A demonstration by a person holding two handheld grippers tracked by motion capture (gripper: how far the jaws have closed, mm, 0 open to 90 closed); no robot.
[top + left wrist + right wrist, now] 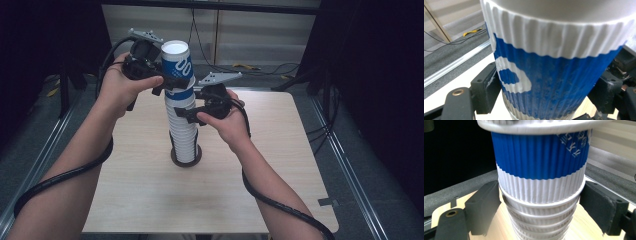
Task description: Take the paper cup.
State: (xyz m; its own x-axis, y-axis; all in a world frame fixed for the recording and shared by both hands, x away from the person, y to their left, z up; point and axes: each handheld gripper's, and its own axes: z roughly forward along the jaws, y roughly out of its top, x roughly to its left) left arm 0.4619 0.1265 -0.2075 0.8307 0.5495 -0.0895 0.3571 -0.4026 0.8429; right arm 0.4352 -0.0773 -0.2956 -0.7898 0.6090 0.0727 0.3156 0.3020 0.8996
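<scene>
Light wood desk (150, 200), grey floor. Cup stack (184, 135) centre. Left tool (167, 80) pinches top cup (177, 67) from 9 o'clock; right tool (187, 114) pinches stack from 3 o'clock.

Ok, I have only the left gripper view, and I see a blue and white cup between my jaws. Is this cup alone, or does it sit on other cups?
Observer: It is not alone. It is the top cup of a tall stack of cups that stands on the table.
Operator: And where is the right gripper?
Observer: The right gripper is lower on the same stack. Its jaws press on both sides of the cups just under yours.
Operator: Does the stack stand directly on the wood?
Observer: No, it stands on a dark round base.
</scene>
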